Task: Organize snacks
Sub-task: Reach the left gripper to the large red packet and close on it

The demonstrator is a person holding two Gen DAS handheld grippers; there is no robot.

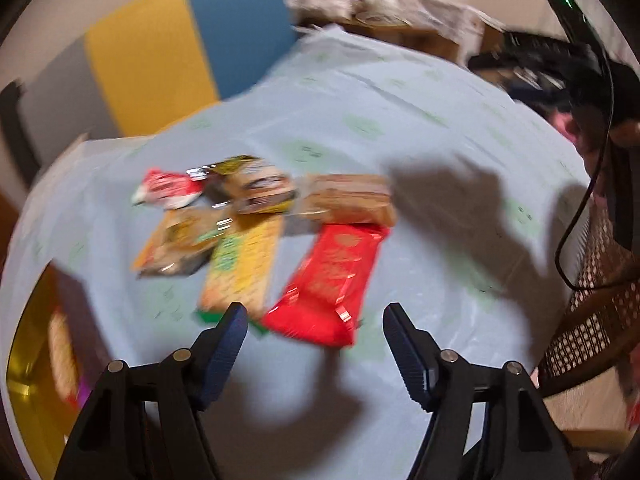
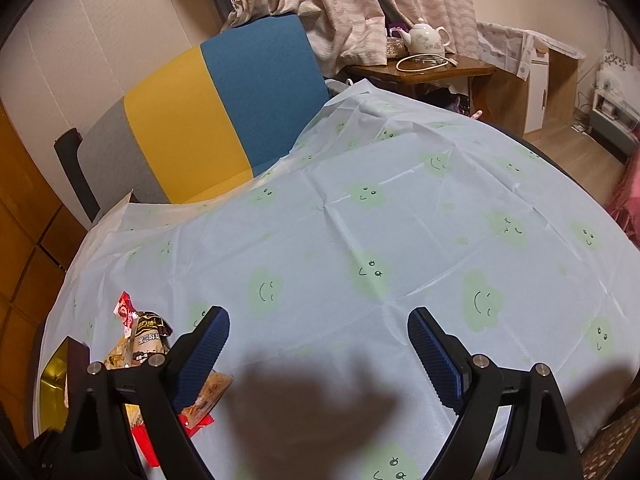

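Several snack packets lie in a loose pile on the pale blue tablecloth point(image 1: 400, 128). In the blurred left wrist view I see a big red packet point(image 1: 328, 276), a yellow-green packet point(image 1: 240, 264), an orange-brown packet point(image 1: 176, 244), a tan packet point(image 1: 348, 198), a dark-labelled packet point(image 1: 256, 186) and a small red-white packet point(image 1: 168, 190). My left gripper point(image 1: 316, 316) is open and empty, just short of the big red packet. My right gripper point(image 2: 318, 320) is open and empty over bare cloth point(image 2: 360, 220); the pile point(image 2: 148, 340) shows at its lower left, partly hidden behind the left finger.
A gold box point(image 1: 28, 364) sits at the table's left edge, also in the right wrist view point(image 2: 54, 376). A grey, yellow and blue chair point(image 2: 208, 108) stands behind the table. A side table with a teapot point(image 2: 424, 36) is at the back. A mesh chair back point(image 1: 592, 312) is at right.
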